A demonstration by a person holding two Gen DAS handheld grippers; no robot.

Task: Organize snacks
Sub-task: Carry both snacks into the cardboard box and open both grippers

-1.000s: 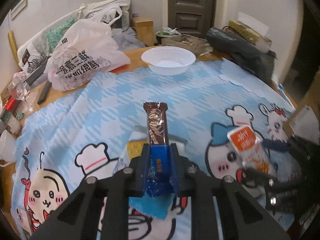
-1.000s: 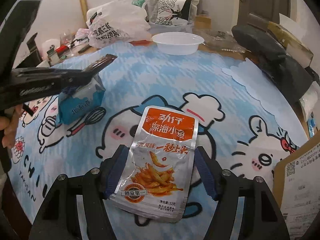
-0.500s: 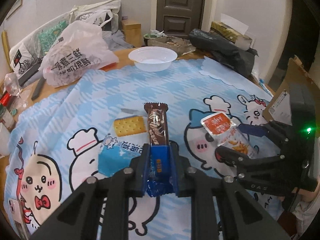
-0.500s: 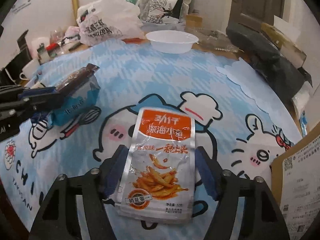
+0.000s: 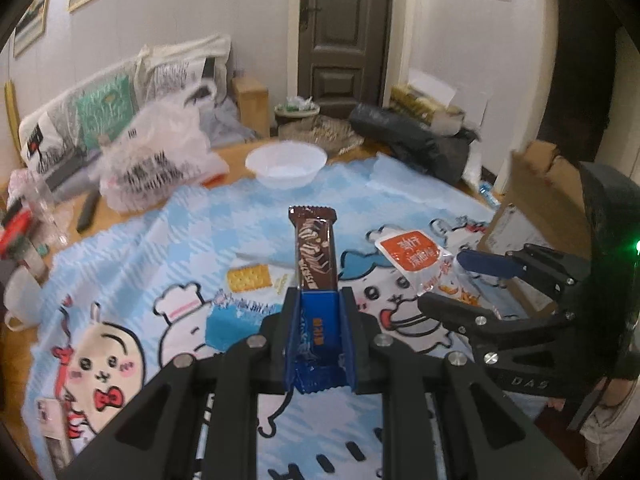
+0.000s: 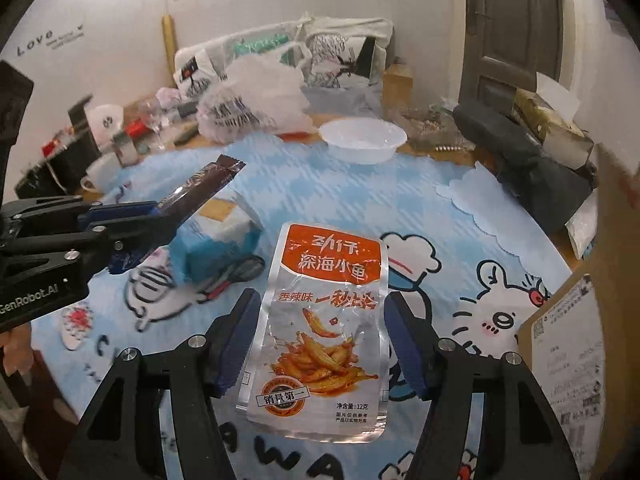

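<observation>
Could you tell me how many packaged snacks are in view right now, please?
3: the chocolate bar in the left gripper, the fish pouch between the right gripper fingers as they close, and the cracker pack on the tablecloth.

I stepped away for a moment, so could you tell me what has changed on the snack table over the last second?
Both grippers rose off the tablecloth. The left gripper lifted its chocolate bar, uncovering the cracker pack. The right gripper lifted the fish snack pouch, its jaws closing on it. The white bowl and bags stayed put.

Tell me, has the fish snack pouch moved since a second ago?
Yes. The fish snack pouch has risen off the tablecloth with the right gripper.
</observation>
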